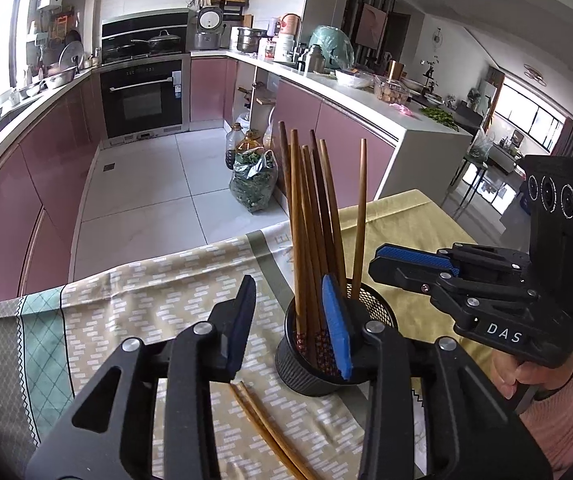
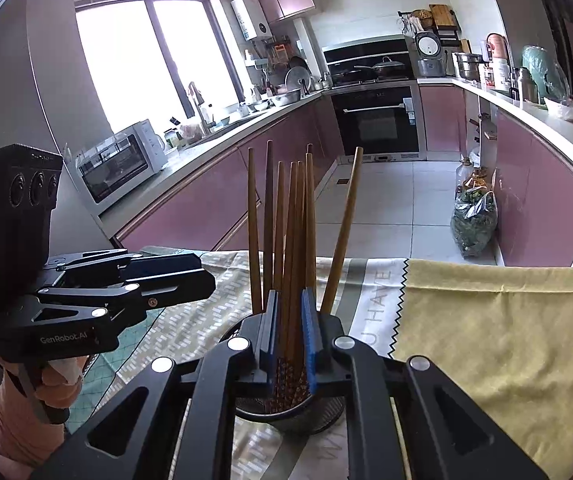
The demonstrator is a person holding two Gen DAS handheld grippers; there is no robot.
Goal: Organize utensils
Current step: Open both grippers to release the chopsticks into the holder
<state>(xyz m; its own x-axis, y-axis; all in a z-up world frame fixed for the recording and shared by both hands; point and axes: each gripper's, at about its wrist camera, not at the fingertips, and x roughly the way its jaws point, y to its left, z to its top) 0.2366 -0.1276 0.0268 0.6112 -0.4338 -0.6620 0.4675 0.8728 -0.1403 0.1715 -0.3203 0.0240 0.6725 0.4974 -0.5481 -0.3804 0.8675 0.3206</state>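
A black mesh cup [image 1: 310,372] stands on the patterned cloth and holds several brown wooden chopsticks [image 1: 314,216] upright. My left gripper [image 1: 290,320] is open just left of the cup, its right blue pad in front of the rim. Two loose chopsticks [image 1: 266,432] lie on the cloth below it. In the right wrist view my right gripper [image 2: 289,320] is shut on a bundle of chopsticks [image 2: 292,240] standing in the cup [image 2: 290,416]. The right gripper also shows in the left wrist view [image 1: 414,264], and the left gripper shows at the left of the right wrist view [image 2: 190,276].
The table carries a patterned cloth [image 1: 146,312] and a yellow cloth [image 2: 506,340]. Beyond the table edge is tiled floor with a bag of greens [image 1: 254,180] and bottles. Pink kitchen cabinets, an oven [image 1: 142,96] and cluttered counters ring the room.
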